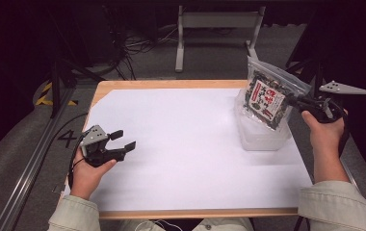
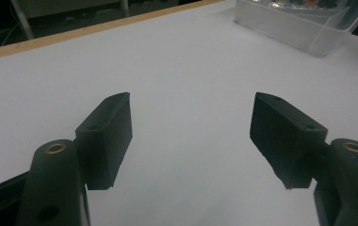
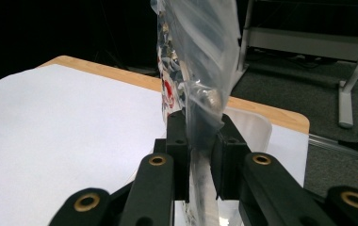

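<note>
A clear plastic snack bag (image 1: 267,96) with a red, white and dark green label hangs tilted above a clear plastic container (image 1: 263,137) at the table's right side. My right gripper (image 1: 293,100) is shut on the bag's right edge. In the right gripper view the bag (image 3: 200,70) rises upright from between the closed pads, with the container's rim (image 3: 257,125) just behind. My left gripper (image 1: 123,139) rests low over the white sheet at the left, open, with nothing between its fingers. In the left gripper view the left gripper (image 2: 191,136) spans bare sheet, and the container (image 2: 304,28) stands far off.
A white sheet (image 1: 186,144) covers most of the wooden table (image 1: 171,84). Beyond the far edge are a grey metal stand (image 1: 217,29), cables on the floor and a dark rail at the left.
</note>
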